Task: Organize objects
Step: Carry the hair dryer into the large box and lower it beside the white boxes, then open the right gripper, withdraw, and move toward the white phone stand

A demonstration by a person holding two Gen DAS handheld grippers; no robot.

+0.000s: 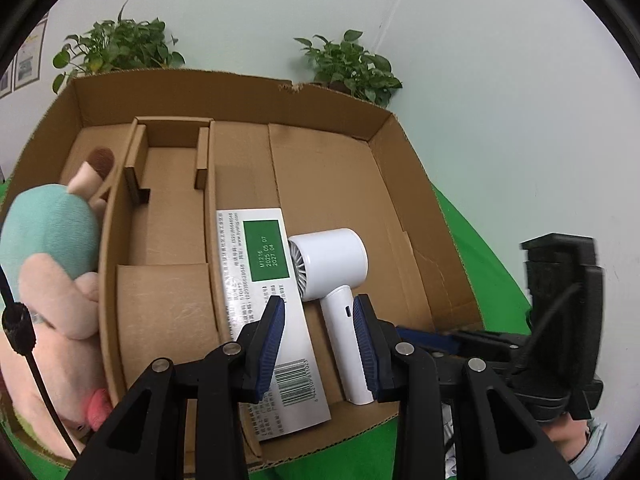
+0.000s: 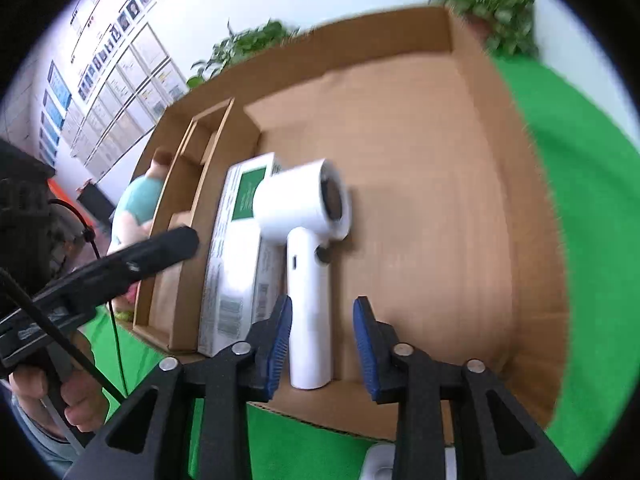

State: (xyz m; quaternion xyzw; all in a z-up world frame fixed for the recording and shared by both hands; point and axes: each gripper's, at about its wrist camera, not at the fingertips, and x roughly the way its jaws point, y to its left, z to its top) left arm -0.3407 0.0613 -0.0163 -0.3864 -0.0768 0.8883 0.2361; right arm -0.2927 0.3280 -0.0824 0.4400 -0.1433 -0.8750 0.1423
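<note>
We see a white hair dryer lying flat in the widest compartment of the cardboard box, near the box's front edge, just beside a white carton. Our left gripper and right gripper both hover with fingers apart, holding nothing. A plush toy fills the box's left compartment.

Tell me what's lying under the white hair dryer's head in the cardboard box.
The white hair dryer overlaps a flat white carton with a green label, inside the brown cardboard box. Whatever is under that carton is hidden.
</note>
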